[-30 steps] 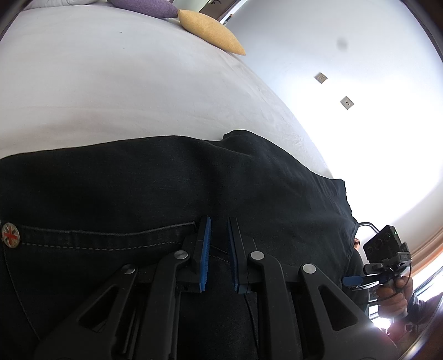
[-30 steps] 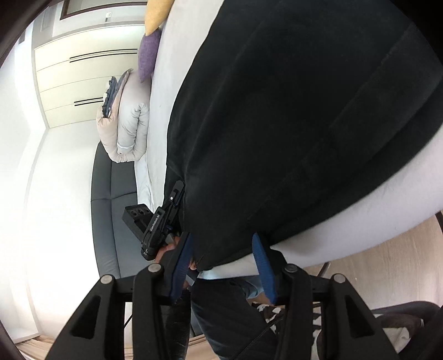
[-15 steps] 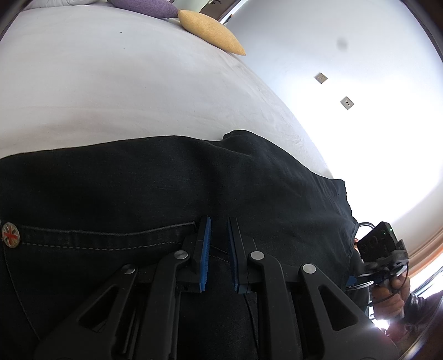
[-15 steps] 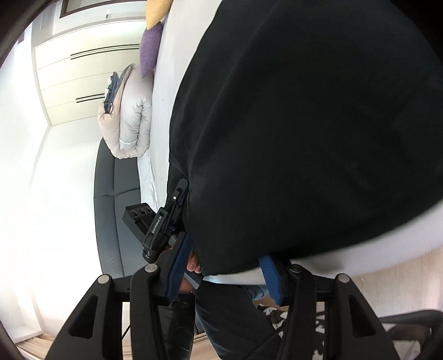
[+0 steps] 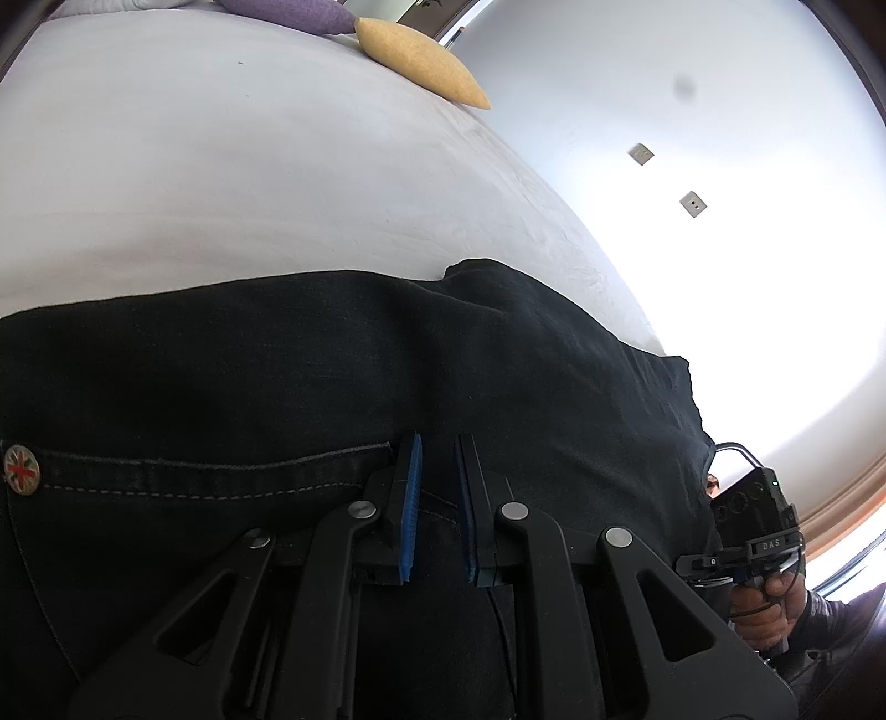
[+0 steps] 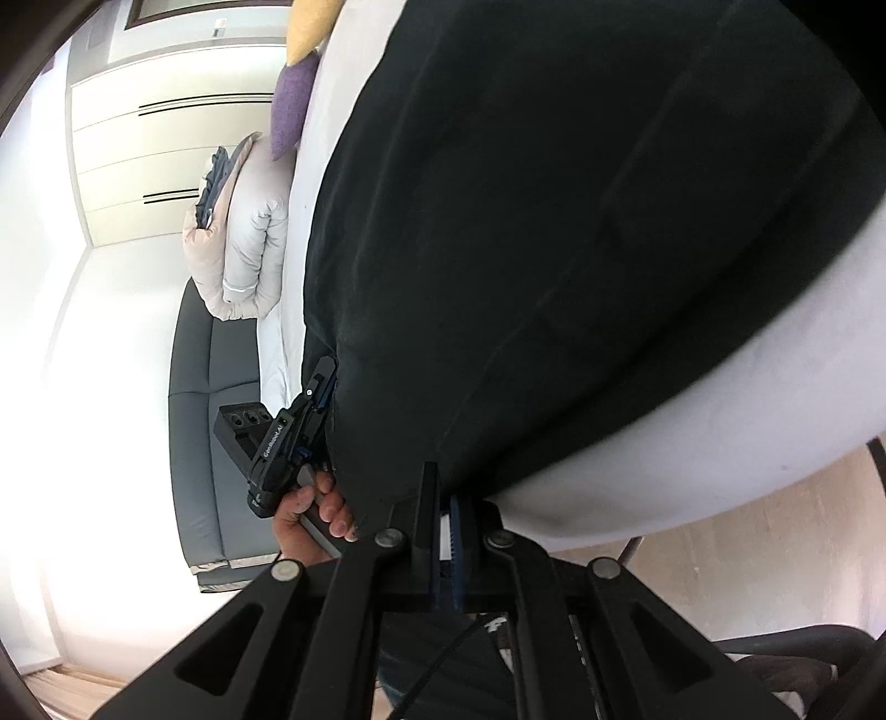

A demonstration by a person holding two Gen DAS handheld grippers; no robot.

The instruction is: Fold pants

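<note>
Black denim pants (image 5: 343,354) lie across a white bed (image 5: 232,166), with a pocket seam and a flag-patterned button (image 5: 21,468) at the left. My left gripper (image 5: 437,443) is shut on the pants fabric at the pocket edge, its blue pads narrowly apart around the cloth. In the right wrist view the pants (image 6: 554,221) fill the upper frame. My right gripper (image 6: 441,501) is shut on the pants' near edge at the bed's side. The right gripper also shows in the left wrist view (image 5: 758,531), held in a hand.
A yellow cushion (image 5: 421,61) and a purple cushion (image 5: 288,8) lie at the far end of the bed. A folded pale duvet (image 6: 243,243) and a grey sofa (image 6: 205,421) are to the left in the right wrist view. A wooden floor (image 6: 747,531) lies below the bed edge.
My right gripper has closed from wide open onto the near edge of the pants. My left gripper has stayed shut on the fabric without moving.
</note>
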